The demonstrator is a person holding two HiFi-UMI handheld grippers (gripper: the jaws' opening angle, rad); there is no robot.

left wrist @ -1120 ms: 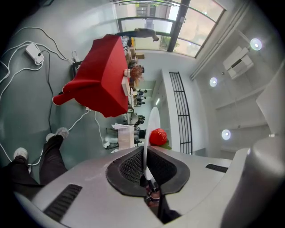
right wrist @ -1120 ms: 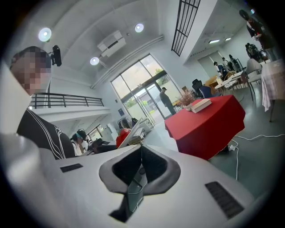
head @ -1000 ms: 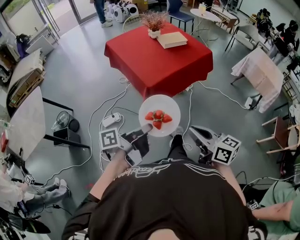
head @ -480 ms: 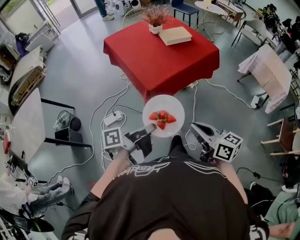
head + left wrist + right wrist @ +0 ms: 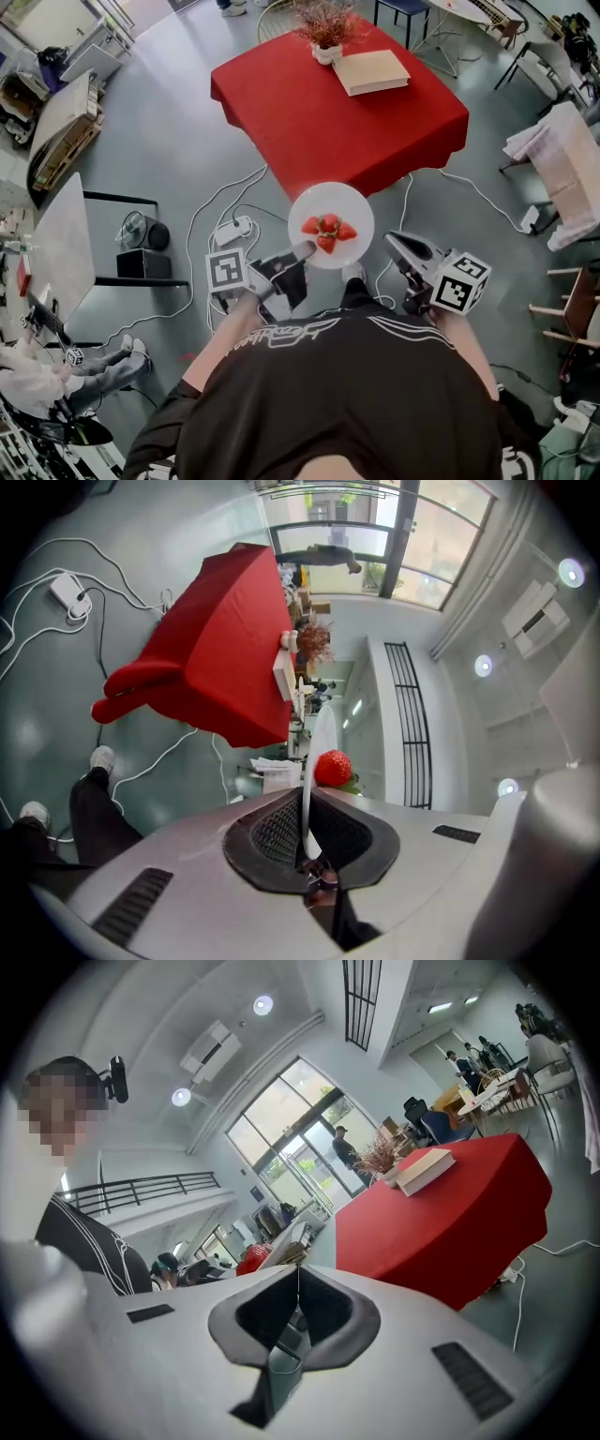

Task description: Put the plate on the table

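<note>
Left gripper (image 5: 298, 251): jaws clamped on near rim of plate (image 5: 319, 202), thin edge pinched between pads. Plate in air over floor, short of red worktop (image 5: 319, 103), three strawberries (image 5: 327, 228) on it. Right gripper (image 5: 398, 246): jaws together, empty, just right of plate.

Risks: one-sided rim pinch, so plate could pivot or slip; any tilt would roll strawberries off. Cables (image 5: 220, 211) on floor along path, trip hazard.

Writing: white lettering on black shirt, unreadable; marker cubes carry patterns only.
</note>
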